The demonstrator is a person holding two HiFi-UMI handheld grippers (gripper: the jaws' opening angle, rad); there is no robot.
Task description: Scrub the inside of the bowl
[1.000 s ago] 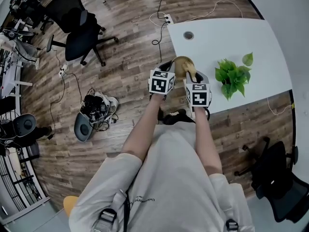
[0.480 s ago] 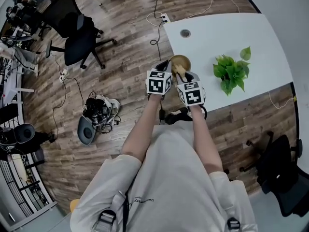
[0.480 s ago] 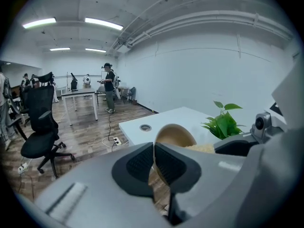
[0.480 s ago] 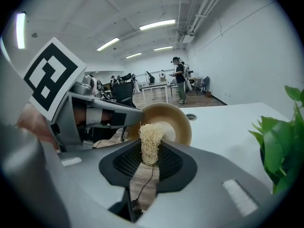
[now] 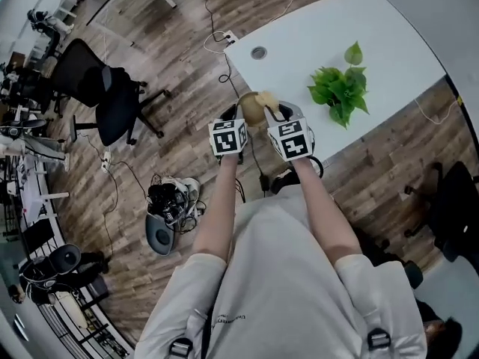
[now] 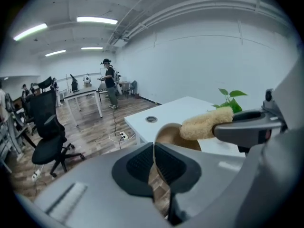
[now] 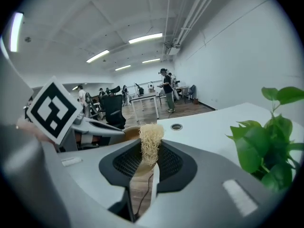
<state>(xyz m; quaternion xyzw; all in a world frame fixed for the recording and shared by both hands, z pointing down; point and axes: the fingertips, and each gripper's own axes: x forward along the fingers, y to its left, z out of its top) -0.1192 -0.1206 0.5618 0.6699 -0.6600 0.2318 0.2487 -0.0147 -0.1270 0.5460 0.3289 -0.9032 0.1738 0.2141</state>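
A tan wooden bowl (image 5: 250, 108) is held up off the table, in front of the person's body. My left gripper (image 5: 237, 117) is shut on its rim, and the thin rim (image 6: 154, 148) runs between the jaws in the left gripper view. My right gripper (image 5: 276, 113) is shut on a pale fibrous scrubber (image 7: 150, 141). The scrubber (image 6: 205, 123) lies across the bowl's (image 6: 170, 136) mouth, at its upper right edge. In the right gripper view the bowl (image 7: 129, 131) shows only as a brown sliver behind the left gripper (image 7: 102, 127).
A white table (image 5: 314, 36) stands ahead with a potted green plant (image 5: 337, 88) and a cable hole (image 5: 258, 52). A power strip (image 5: 223, 39) and cords lie on the wood floor. A black office chair (image 5: 105, 96) and bags (image 5: 168, 200) are to the left. People (image 6: 110, 82) stand far back.
The head view has swung, so the table now sits higher and further right. Both grippers stay together at the bowl, and the scrubber has shifted across the bowl's opening.
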